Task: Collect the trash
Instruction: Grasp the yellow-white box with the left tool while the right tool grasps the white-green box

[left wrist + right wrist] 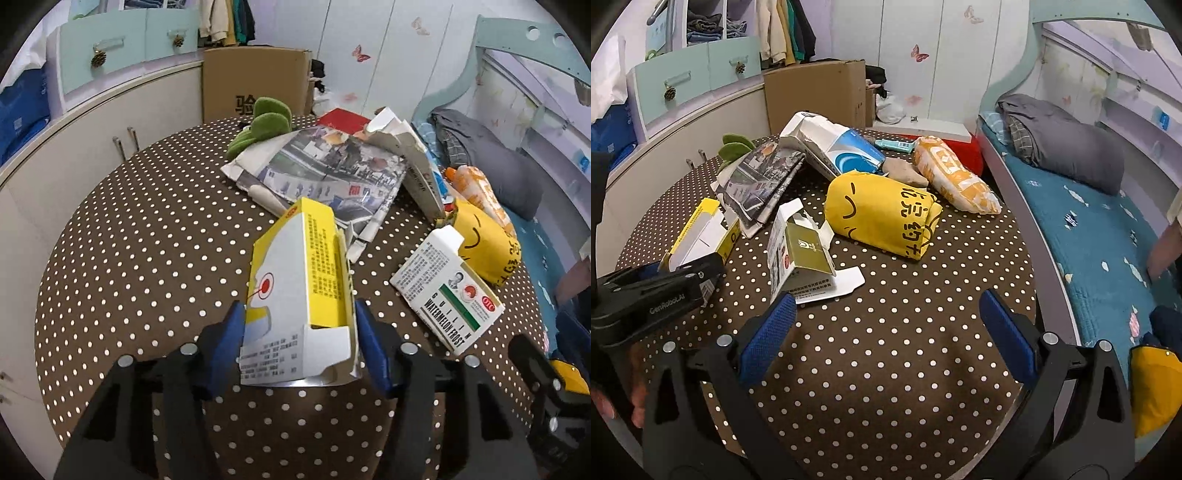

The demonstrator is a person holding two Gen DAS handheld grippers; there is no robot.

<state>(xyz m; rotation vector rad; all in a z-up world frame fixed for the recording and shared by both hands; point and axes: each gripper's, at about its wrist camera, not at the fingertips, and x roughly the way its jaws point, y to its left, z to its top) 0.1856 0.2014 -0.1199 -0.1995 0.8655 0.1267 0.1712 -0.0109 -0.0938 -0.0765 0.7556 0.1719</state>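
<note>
Between our left gripper's (300, 334) clenched pads, the yellow carton (295, 295) may crumple and slip; our right gripper (886, 328) hangs released.

Even, soft indoor light, no hard shadows, faint glare on the glossy newspaper (325, 166), strong fisheye bending and dark vignette at edges, mostly sharp focus

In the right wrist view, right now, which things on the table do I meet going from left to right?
Yellow box → newspaper → green-and-white carton → yellow bag → orange packet.
</note>
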